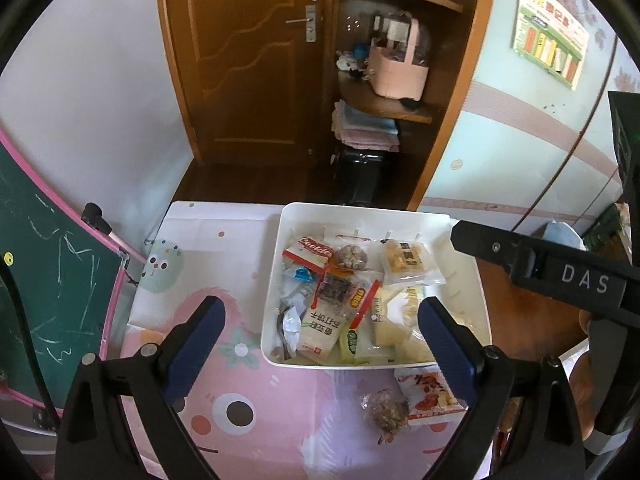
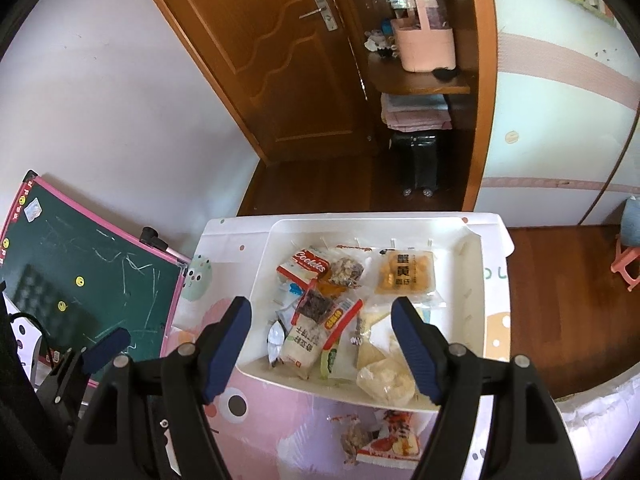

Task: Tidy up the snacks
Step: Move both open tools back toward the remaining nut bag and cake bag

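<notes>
Open left tongs (image 1: 320,344) hover over a white tray (image 1: 276,280) of snack packets (image 1: 320,326) on a pink mat (image 1: 248,420).

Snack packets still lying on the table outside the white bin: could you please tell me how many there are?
2. A clear-wrapped nut cluster and a red-and-white packet lie side by side just in front of the white bin. The grippers may hide others.

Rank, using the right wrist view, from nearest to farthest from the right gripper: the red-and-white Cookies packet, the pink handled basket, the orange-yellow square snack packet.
1. Orange-yellow square snack packet, in the white tray's far right part, just beyond the right gripper.
2. Red-and-white Cookies packet, far left part; nearly level with the first, too close to call.
3. Pink handled basket, on the distant shelf.
</notes>
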Action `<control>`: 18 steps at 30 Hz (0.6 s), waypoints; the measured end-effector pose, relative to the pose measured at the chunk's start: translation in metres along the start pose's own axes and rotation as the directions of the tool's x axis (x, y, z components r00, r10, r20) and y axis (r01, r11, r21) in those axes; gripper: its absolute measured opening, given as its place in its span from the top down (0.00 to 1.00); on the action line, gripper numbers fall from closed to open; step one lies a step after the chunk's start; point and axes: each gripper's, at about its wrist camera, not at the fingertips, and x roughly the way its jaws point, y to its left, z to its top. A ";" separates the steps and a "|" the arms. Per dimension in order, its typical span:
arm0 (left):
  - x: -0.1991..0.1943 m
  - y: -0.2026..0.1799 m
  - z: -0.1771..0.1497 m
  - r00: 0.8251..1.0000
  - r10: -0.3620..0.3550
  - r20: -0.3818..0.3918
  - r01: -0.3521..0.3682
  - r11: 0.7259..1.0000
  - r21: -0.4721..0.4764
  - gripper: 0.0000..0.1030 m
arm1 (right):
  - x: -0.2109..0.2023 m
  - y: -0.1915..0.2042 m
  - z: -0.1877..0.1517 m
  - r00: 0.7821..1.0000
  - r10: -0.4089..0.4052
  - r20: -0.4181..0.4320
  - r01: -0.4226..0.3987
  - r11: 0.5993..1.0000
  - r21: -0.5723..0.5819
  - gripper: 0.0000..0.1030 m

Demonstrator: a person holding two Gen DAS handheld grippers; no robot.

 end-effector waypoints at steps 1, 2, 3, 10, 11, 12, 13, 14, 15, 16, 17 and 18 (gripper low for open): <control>-0.006 0.000 -0.002 1.000 -0.004 0.008 0.004 1.000 0.004 0.06 | -0.004 0.001 -0.003 1.000 -0.002 0.005 0.002 1.000 0.002 0.29; -0.010 0.000 -0.004 1.000 -0.007 0.013 0.007 1.000 0.005 0.06 | -0.009 0.002 -0.007 1.000 -0.004 0.012 0.004 1.000 0.007 0.29; -0.016 0.001 -0.007 1.000 -0.010 0.019 0.010 1.000 0.006 0.06 | -0.013 0.002 -0.010 1.000 -0.007 0.018 0.007 1.000 0.011 0.29; -0.049 0.008 -0.035 1.000 -0.007 0.030 0.006 1.000 0.014 0.06 | -0.036 0.011 -0.046 1.000 -0.013 0.029 0.012 1.000 0.026 0.29; -0.053 0.009 -0.039 1.000 -0.006 0.031 0.005 1.000 0.017 0.06 | -0.039 0.013 -0.052 0.999 -0.013 0.030 0.012 1.000 0.028 0.29; -0.058 0.010 -0.045 0.999 -0.004 0.033 0.003 1.000 0.022 0.06 | -0.041 0.014 -0.058 0.999 -0.015 0.031 0.014 0.999 0.029 0.29; -0.061 0.011 -0.049 0.999 -0.002 0.034 0.001 1.000 0.024 0.06 | -0.044 0.015 -0.065 0.999 -0.020 0.031 0.019 0.999 0.031 0.29; -0.065 0.012 -0.054 0.999 0.000 0.035 -0.001 1.000 0.027 0.06 | -0.046 0.014 -0.070 0.999 -0.022 0.029 0.021 0.999 0.032 0.29; -0.068 0.013 -0.058 0.999 0.000 0.034 -0.002 1.000 0.031 0.06 | -0.048 0.014 -0.075 0.999 -0.023 0.027 0.022 0.999 0.034 0.29; -0.072 0.013 -0.064 0.999 -0.001 0.032 0.000 0.999 0.036 0.06 | -0.049 0.014 -0.080 0.999 -0.026 0.026 0.025 0.999 0.036 0.29; -0.074 0.013 -0.066 0.999 -0.003 0.033 0.002 0.999 0.039 0.06 | -0.052 0.013 -0.086 0.999 -0.033 0.024 0.032 0.999 0.040 0.29; -0.077 0.013 -0.070 0.999 -0.008 0.035 0.007 0.999 0.043 0.06 | -0.053 0.012 -0.090 0.999 -0.037 0.022 0.036 0.998 0.044 0.29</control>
